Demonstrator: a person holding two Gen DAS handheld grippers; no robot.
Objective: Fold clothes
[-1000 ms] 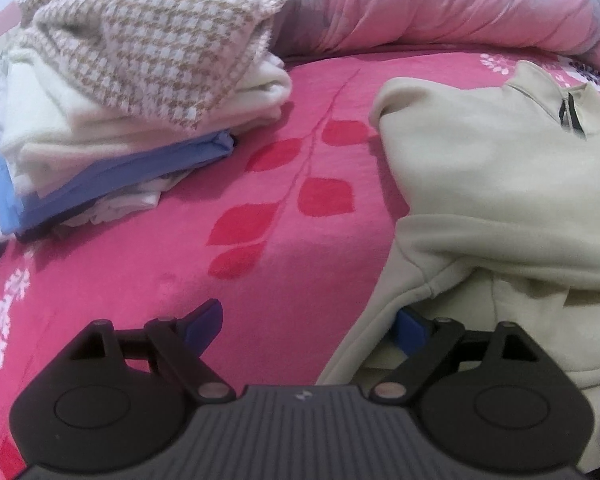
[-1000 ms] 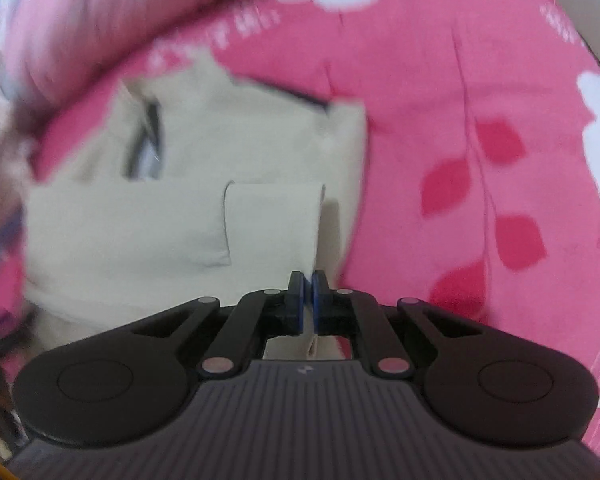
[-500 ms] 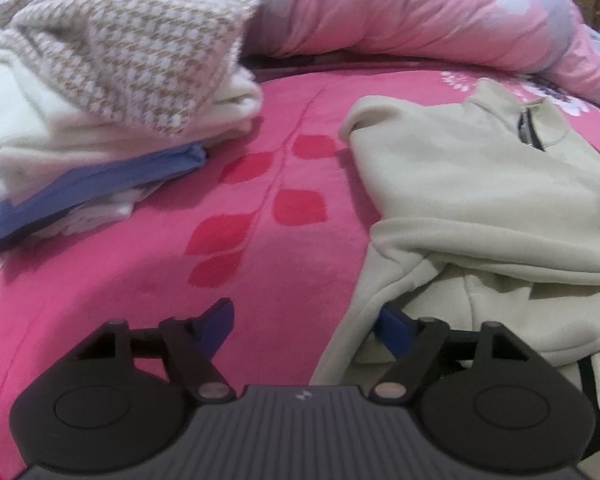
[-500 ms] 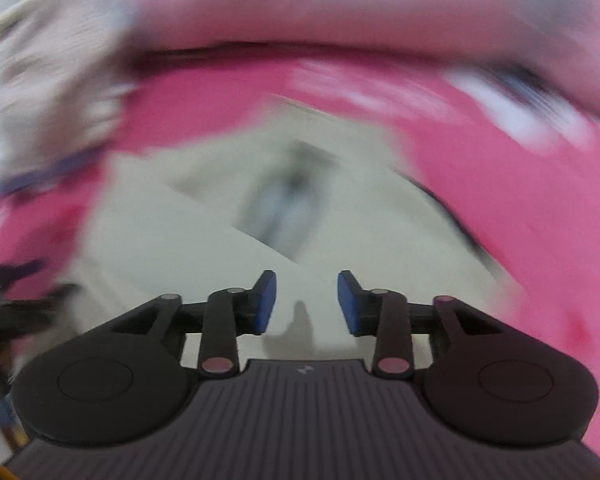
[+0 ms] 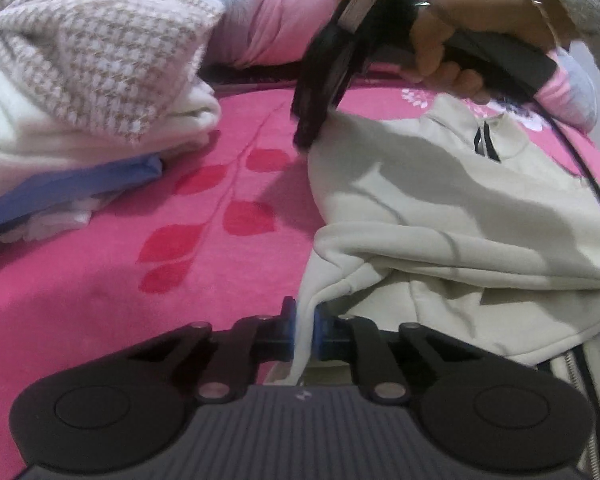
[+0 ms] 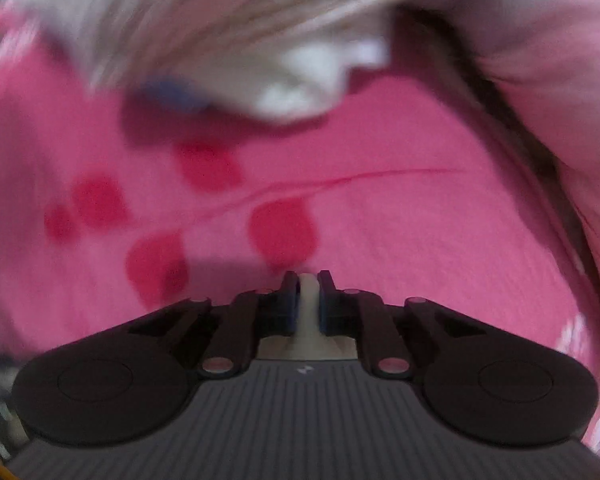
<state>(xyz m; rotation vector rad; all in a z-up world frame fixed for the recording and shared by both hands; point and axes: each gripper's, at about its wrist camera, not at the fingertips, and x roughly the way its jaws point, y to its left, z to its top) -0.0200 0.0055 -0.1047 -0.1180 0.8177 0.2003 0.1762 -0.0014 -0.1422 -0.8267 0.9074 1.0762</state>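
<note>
- 2 handheld grippers grip a cream zip-neck sweatshirt (image 5: 440,208) spread on a pink leaf-print blanket (image 5: 204,240).
- Left gripper (image 5: 304,330): its blue-padded jaws are pressed together on a fold of the sweatshirt's near edge.
- Right gripper (image 5: 320,92), held by a person's hand (image 5: 448,44) wearing a bangle, meets the garment's far shoulder edge; the right wrist view, blurred, shows its jaws (image 6: 308,304) clamped on a strip of cream fabric.
- 1 stack of folded clothes (image 5: 80,92), topped by a houndstooth knit, sits on the blanket well apart from the sweatshirt.
- 1 pink quilt (image 5: 268,20) lies bunched behind.
</note>
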